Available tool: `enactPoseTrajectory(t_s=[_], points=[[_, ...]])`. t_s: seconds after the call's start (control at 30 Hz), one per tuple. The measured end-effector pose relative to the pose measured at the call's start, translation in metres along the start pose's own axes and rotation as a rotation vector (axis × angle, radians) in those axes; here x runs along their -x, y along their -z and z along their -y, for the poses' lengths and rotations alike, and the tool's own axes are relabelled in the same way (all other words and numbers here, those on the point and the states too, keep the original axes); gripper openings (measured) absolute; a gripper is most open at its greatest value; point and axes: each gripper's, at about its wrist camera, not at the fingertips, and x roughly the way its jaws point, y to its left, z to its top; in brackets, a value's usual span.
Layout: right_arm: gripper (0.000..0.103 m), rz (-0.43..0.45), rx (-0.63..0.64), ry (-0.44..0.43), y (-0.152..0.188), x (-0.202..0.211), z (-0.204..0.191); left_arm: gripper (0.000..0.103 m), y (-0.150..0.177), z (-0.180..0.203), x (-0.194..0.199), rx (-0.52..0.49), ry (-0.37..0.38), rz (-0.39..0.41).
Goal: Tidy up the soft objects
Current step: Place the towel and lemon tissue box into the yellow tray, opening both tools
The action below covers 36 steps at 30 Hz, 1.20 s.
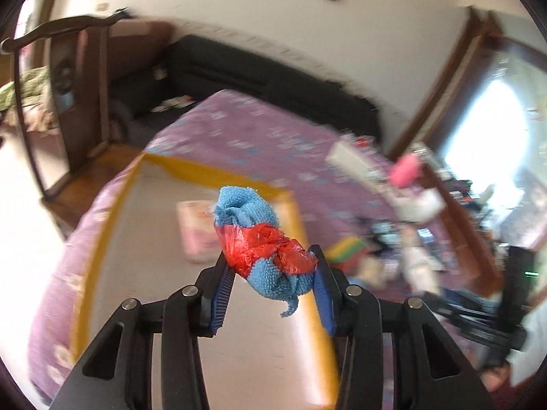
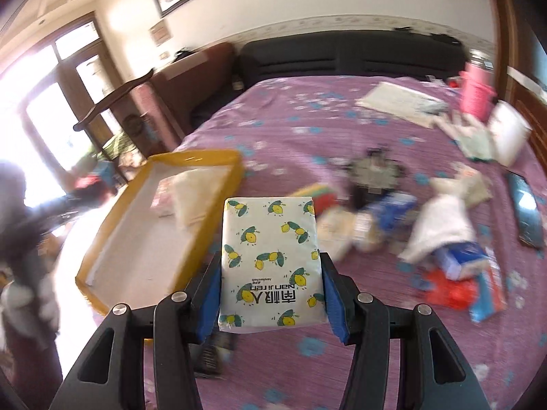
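You are holding something in each hand. Your left gripper [image 1: 271, 266] is pinching a bundle of fluffy blue terry cloth wrapped in crinkled red plastic film [image 1: 263, 242]; the blue-padded fingers [image 1: 220, 294] are closed partway, stopped by the bundle's width. The bundle is hanging in the air above the shallow yellow-rimmed white tray [image 1: 294, 212] lying on the purple flowered bedspread [image 1: 259, 130]. A pale pink flat packet [image 1: 196, 229] is already lying inside that tray, though blur is hiding its details.

Your right gripper [image 2: 271, 287] is clamping a white soft pack of tissues printed with lemons [image 2: 270, 253] by its two long sides, fingers [image 2: 208, 294] closed onto it. The pack is riding above the bedspread [image 2: 307, 130], just beside the tray's near rim [image 2: 208, 225], not yet over it.

Both things will likely feel light and yielding. The cloth bundle is probably squashy, and its plastic wrap looks slippery, so you are better off gripping across the wrapped middle, as you are doing. The tissue pack should compress and its film may slide; holding it low across the width, as now, seems sound, but squeezing hard would likely crumple it.

A heap of mixed clutter [image 2: 444, 225] is waiting further right on the bed.
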Motion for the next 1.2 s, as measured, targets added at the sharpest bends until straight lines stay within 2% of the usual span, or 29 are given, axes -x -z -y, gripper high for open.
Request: enactPoseTrajectory(t_s=[0.13, 0.27, 0.4, 0.5, 0.57, 0.67, 0.83, 0.93, 1.07, 1.2], points=[[0.057, -0.043, 0.07, -0.058, -0.008, -0.029, -0.045, 0.041, -0.006, -0.034, -0.045, 0.021, -0.103, -0.088], [0.057, -0.105, 0.155, -0.097, -0.014, -0.065, -0.093, 0.041, -0.015, -0.061, -0.086, 0.066, -0.144, -0.162], [0.057, -0.198, 0.208, -0.141, -0.017, -0.106, -0.131, 0.043, -0.025, -0.074, -0.102, 0.089, -0.177, -0.169], [0.057, -0.269, 0.201, -0.139, -0.02, -0.137, -0.142, 0.046, -0.033, -0.086, -0.103, 0.136, -0.151, -0.161], [0.057, -0.293, 0.185, -0.114, -0.024, -0.155, -0.142, 0.05, -0.034, -0.089, -0.1, 0.157, -0.113, -0.151], [0.058, -0.307, 0.167, -0.071, -0.031, -0.173, -0.138, 0.053, -0.032, -0.088, -0.1, 0.151, -0.097, -0.151], [0.059, -0.293, 0.158, -0.001, -0.041, -0.186, -0.132, 0.055, -0.024, -0.089, -0.103, 0.14, -0.087, -0.178], [0.062, -0.281, 0.145, -0.02, -0.044, -0.18, -0.125, 0.06, -0.023, -0.087, -0.1, 0.141, -0.068, -0.176], [0.071, -0.194, 0.114, -0.07, -0.052, -0.145, -0.115, 0.071, -0.027, -0.081, -0.083, 0.156, -0.025, -0.135], [0.081, -0.08, 0.107, -0.041, -0.057, -0.098, -0.09, 0.08, -0.028, -0.065, -0.048, 0.156, -0.008, -0.059]])
